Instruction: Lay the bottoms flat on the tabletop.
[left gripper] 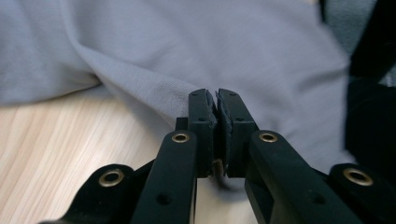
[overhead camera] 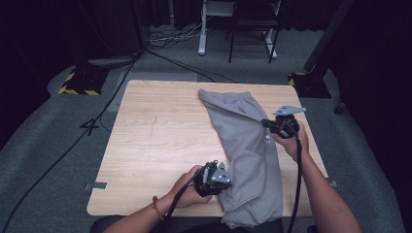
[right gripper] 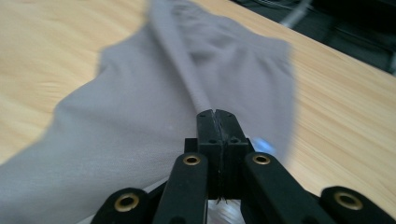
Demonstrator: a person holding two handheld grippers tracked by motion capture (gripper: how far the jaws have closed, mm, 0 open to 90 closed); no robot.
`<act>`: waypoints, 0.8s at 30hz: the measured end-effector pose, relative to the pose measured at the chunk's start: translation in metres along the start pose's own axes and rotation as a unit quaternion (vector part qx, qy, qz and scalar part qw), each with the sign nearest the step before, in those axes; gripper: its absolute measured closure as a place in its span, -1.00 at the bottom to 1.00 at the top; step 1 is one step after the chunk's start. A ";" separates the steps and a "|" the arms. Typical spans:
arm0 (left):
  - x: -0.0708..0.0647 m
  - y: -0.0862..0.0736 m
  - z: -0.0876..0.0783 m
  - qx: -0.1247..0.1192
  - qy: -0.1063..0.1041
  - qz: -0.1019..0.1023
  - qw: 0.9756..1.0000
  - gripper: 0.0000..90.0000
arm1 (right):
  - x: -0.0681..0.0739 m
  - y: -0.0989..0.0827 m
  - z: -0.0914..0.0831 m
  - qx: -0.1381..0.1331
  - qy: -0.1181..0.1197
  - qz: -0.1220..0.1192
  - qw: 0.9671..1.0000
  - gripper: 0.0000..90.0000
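Now gripping: left claw (overhead camera: 224, 180) clamped tight on the near left edge of a grey, soft cotton garment (overhead camera: 245, 150), a pinched ridge of cloth caught between the black pads (left gripper: 203, 122) in the left gripper view (left gripper: 217, 100). Right claw (overhead camera: 268, 124) likewise closed hard on the garment's right edge, about halfway up its length, with a raised fold of fabric (right gripper: 187, 79) running straight away from the meeting tips in the right gripper view (right gripper: 217, 113).

Lies lengthwise on the right half of a pale wooden desk (overhead camera: 155, 141), far end flat near the back edge, near end hanging just over the front edge by the person's body. Narrower at the far end, wider toward the front, with a small pale button or tag (overhead camera: 267, 140) just below the right claw. Slightly lifted and bunched where each claw bites; elsewhere flat on the wood.

Left hand (overhead camera: 192, 189) low at the front of the desk, forearm coming in from below with a red band at the wrist (overhead camera: 156, 206). Right hand (overhead camera: 294, 141) farther up and to the right, a black cable (overhead camera: 297, 179) trailing back along the forearm. Grey three-cornered plates on both grippers, the right one (overhead camera: 289, 110) tilted toward the far side.

Beyond the desk: grey carpeted floor (overhead camera: 48, 145), black cables, a yellow-and-black striped stand base (overhead camera: 77, 82), white furniture legs (overhead camera: 202, 34).
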State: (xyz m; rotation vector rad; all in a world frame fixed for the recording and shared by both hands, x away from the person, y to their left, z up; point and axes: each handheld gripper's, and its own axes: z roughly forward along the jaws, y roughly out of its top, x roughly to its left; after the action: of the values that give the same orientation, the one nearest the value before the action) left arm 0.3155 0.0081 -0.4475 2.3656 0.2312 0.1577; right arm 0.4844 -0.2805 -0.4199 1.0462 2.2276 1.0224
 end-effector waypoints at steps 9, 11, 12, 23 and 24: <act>-0.060 0.051 0.024 0.006 -0.077 0.122 0.990 0.89 | -0.058 -0.056 0.012 0.054 -0.052 0.097 0.992 1.00; -0.067 0.053 0.028 0.012 -0.082 0.135 0.987 0.89 | -0.063 -0.062 0.015 0.061 -0.048 0.110 0.991 0.99; -0.068 0.052 0.029 0.014 -0.084 0.133 0.987 0.89 | -0.063 -0.064 0.017 0.064 -0.050 0.110 0.991 0.99; -0.007 0.008 -0.039 -0.002 -0.005 0.050 0.999 0.89 | -0.040 -0.024 0.014 0.021 -0.011 0.078 0.997 1.00; -0.001 0.000 -0.050 -0.002 0.007 0.038 0.999 0.89 | -0.034 -0.013 0.016 0.015 -0.003 0.070 0.997 1.00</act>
State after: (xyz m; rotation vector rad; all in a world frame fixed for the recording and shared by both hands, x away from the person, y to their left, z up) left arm 0.3054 0.0414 -0.4111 2.3717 0.1464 0.2108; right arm 0.5101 -0.3064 -0.4367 1.2304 2.1973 1.0447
